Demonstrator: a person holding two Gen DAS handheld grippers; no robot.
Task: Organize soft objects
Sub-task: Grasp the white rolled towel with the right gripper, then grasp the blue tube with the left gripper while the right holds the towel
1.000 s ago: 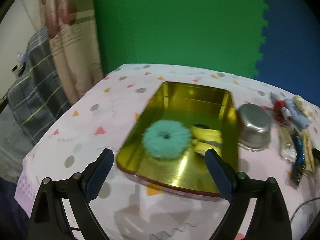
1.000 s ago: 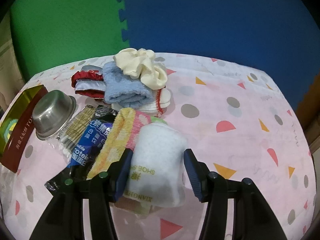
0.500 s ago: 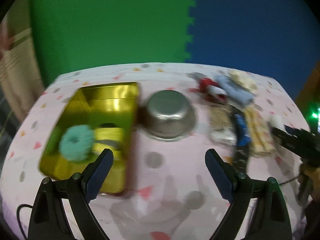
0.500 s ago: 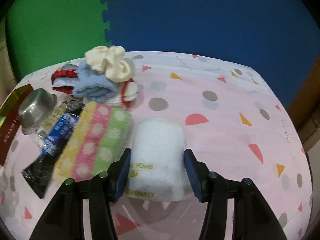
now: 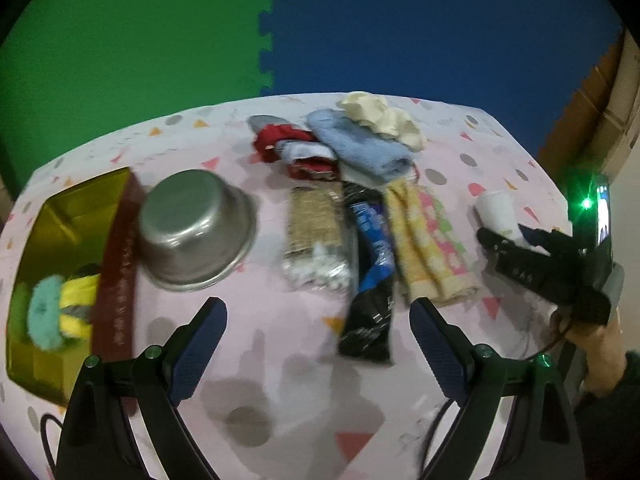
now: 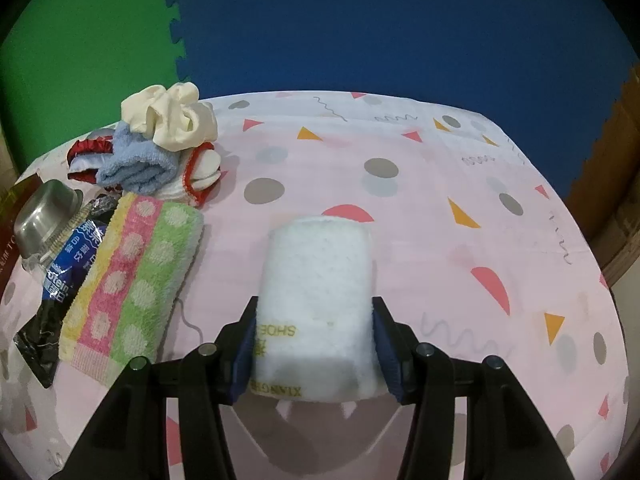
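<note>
Teal fluffy scrunchie (image 5: 44,312) already lies in the gold tin tray (image 5: 60,216), right gripper (image 6: 314,344) clamps the white rolled cloth (image 6: 316,292), left gripper (image 5: 318,344) gapes empty, several cloths remain.

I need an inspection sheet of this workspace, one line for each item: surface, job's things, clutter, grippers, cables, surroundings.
Surface: pink patterned tablecloth, crowded at its left.
Job's things: white rolled towel; striped dotted towel; blue cloth; cream scrunchie; teal scrunchie in the gold tin.
Clutter: steel bowl upside down; dark snack packet; clear packet.
Grippers: left gripper open, empty; right gripper shut on the white rolled towel.
Cables: thin wire beside the striped dotted towel.
Surroundings: green and blue foam mats; cardboard at right.
</note>
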